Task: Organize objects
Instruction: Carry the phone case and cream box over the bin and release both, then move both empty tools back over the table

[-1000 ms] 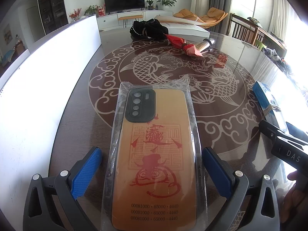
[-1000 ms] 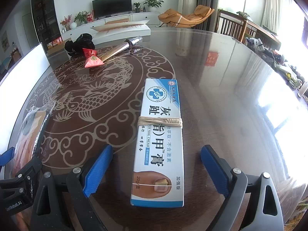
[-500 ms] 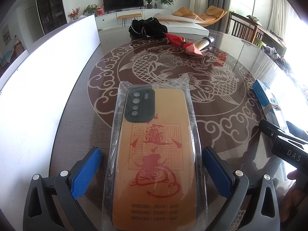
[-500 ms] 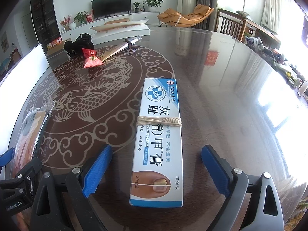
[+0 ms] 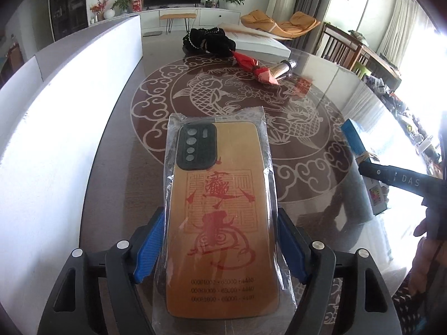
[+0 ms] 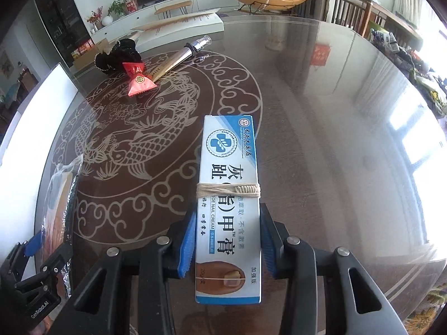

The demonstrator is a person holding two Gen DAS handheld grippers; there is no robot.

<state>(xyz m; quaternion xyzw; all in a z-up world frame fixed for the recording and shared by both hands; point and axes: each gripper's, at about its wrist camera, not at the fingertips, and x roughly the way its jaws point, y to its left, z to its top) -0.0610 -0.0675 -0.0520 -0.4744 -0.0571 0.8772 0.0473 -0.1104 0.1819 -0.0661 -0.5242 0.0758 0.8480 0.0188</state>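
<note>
Phone case (image 5: 220, 217) in its plastic sleeve sits near the table's (image 6: 321, 106) left edge, pinched by the left gripper (image 5: 219, 248), whose jaws just closed in. Right gripper (image 6: 227, 244) likewise clamps the nail cream box (image 6: 229, 203). Grasp step's done; next is probably lifting both.

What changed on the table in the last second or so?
Both grippers have just closed: the left gripper on the bagged phone case, the right gripper on the nail cream box. The red packet, silver tube and black bundle stayed put.
</note>
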